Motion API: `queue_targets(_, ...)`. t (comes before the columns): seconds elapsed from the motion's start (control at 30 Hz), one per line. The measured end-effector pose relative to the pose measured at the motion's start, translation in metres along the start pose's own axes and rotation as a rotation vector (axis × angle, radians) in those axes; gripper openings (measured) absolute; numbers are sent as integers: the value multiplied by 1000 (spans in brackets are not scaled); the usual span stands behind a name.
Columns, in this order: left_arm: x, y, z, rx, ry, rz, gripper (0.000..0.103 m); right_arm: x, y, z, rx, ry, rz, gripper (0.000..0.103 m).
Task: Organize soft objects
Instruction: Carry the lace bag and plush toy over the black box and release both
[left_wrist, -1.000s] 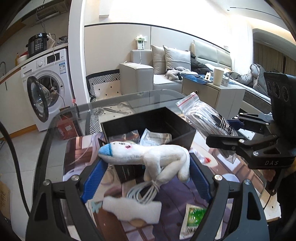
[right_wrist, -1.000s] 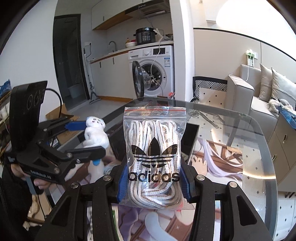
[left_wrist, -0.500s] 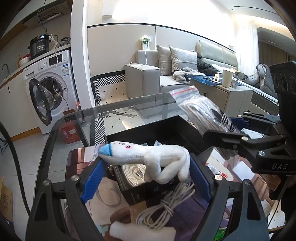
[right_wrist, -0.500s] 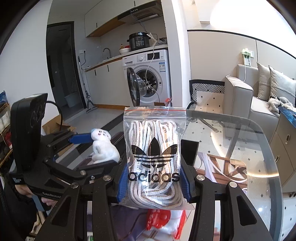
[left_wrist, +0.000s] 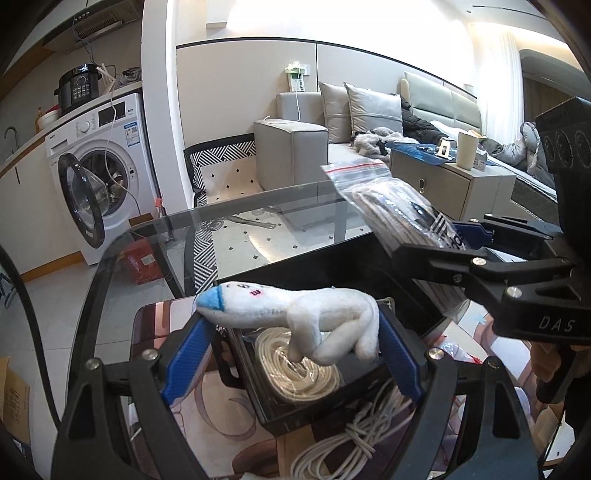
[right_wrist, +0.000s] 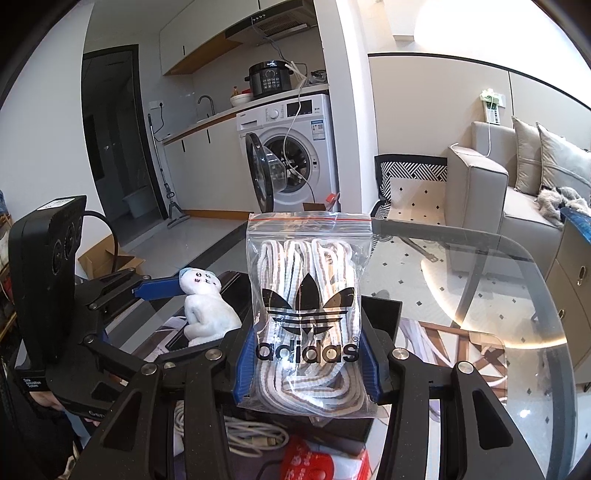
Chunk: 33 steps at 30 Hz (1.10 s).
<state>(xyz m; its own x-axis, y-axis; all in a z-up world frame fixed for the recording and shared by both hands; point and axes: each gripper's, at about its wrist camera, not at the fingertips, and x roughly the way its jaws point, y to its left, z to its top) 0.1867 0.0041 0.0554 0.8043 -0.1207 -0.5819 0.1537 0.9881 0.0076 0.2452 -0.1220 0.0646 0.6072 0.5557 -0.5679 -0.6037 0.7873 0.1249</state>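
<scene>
My left gripper (left_wrist: 291, 328) is shut on a small white plush toy (left_wrist: 295, 314) with a blue tip and holds it above the near end of an open black box (left_wrist: 314, 410). A bagged coil of white cord (left_wrist: 295, 365) lies in the box. My right gripper (right_wrist: 306, 354) is shut on a clear Adidas zip bag of white laces (right_wrist: 306, 314), held upright above the box's right side; the bag also shows in the left wrist view (left_wrist: 399, 218). The plush toy (right_wrist: 205, 310) and the left gripper (right_wrist: 162, 288) show at the left of the right wrist view.
The box stands on a glass table (left_wrist: 280, 225) over a printed mat. A loose white cable (left_wrist: 354, 439) lies in front of the box. A red packet (right_wrist: 314, 461) lies near the table's front. A washing machine (left_wrist: 99, 166) and a sofa (left_wrist: 325, 136) stand beyond.
Both grippers have moved forward and over the black box with their loads. The box now lies right under the plush toy, and the coil inside it has come into view.
</scene>
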Motion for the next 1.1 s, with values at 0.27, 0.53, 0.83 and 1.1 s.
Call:
queue_targets(0.27, 13, -2, -1, 35, 20, 13, 86, 19, -3, 2, 1, 15, 0, 47)
queue_targets(0.53, 20, 0, -1, 51, 36, 12, 86, 27, -6, 4, -6, 21, -8, 48)
queue_targets(0.83, 25, -3, -1, 54, 46, 23, 87, 30, -7, 1, -16, 19, -20, 75)
queue_targets(1.1, 19, 3, -6, -2, 52, -2, 98, -2, -15, -5, 3, -37, -77, 92)
